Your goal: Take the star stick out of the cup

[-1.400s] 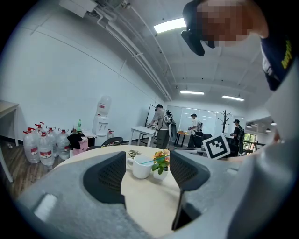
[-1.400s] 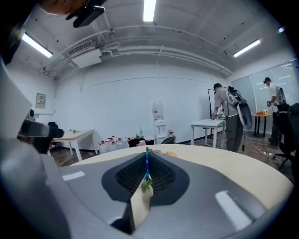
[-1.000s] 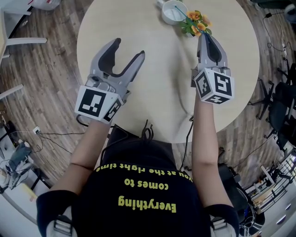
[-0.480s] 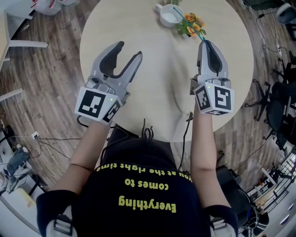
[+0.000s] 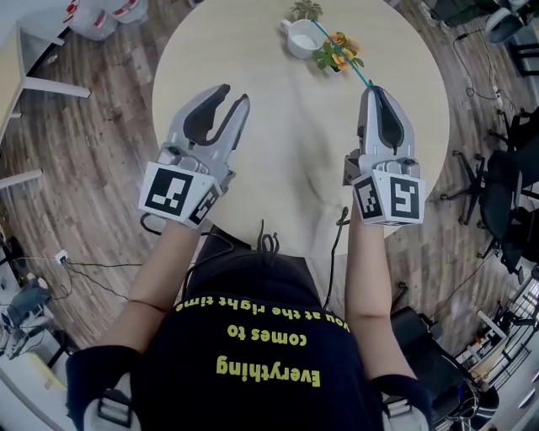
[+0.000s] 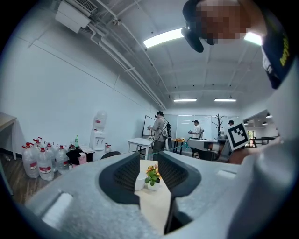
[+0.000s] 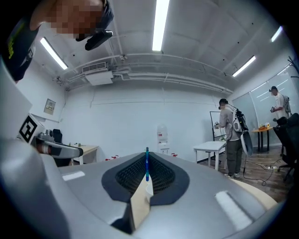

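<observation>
My right gripper (image 5: 373, 89) is shut on one end of a thin teal star stick (image 5: 341, 55). The stick slants away over a small pot of orange flowers (image 5: 335, 52) towards the white cup (image 5: 295, 39) on the round table (image 5: 253, 59). Whether its far end is inside the cup I cannot tell. In the right gripper view the stick (image 7: 146, 164) stands clamped between the jaws. My left gripper (image 5: 233, 96) hovers over the table's left half; its jaws have just been closing and hold nothing. Through their gap I see the cup (image 6: 139, 182) and flowers (image 6: 152, 175).
A second small plant (image 5: 305, 8) stands behind the cup. Water bottles (image 5: 101, 8) sit on the wooden floor at the far left, office chairs (image 5: 505, 168) at the right, cables near my feet. People stand at desks (image 6: 160, 128) across the room.
Both grippers have risen and pulled back towards me. The right one has drawn the teal stick along, away from the cup. The left jaws have narrowed.
</observation>
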Demonstrator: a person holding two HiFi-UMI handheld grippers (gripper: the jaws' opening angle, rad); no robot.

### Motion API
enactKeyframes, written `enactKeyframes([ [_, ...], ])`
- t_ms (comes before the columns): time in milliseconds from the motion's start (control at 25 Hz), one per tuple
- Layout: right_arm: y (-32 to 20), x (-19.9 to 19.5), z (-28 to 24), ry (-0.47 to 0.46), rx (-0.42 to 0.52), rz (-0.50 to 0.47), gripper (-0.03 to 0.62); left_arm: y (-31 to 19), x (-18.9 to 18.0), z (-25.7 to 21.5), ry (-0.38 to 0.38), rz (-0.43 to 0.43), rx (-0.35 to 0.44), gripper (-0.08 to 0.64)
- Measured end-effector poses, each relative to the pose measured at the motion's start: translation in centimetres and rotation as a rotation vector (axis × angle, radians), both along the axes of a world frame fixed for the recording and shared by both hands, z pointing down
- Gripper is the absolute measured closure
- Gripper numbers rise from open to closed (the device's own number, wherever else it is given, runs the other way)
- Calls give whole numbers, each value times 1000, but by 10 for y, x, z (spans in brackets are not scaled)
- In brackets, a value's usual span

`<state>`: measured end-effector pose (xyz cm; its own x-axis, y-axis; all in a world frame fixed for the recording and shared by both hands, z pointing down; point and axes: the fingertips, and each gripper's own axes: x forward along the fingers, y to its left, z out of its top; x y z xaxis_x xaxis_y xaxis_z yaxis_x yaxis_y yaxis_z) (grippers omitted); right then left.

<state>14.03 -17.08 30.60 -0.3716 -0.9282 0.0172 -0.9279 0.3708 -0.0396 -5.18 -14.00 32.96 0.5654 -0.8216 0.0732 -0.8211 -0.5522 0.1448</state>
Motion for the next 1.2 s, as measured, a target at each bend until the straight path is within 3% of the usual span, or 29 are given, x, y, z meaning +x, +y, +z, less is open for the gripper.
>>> enactKeyframes([
  [200, 21, -4, -22, 19, 41, 0, 566, 6, -3, -13, -4, -11, 18, 442],
  [400, 45, -10, -42, 16, 81, 1, 566, 18, -4, -27, -5, 22, 47, 520],
  [640, 69, -15, -61, 10, 125, 16, 565, 27, -18, -42, -25, 26, 81, 549],
  [1200, 113, -26, -83, 28, 181, 35, 565, 47, -31, -62, -65, 42, 126, 555],
])
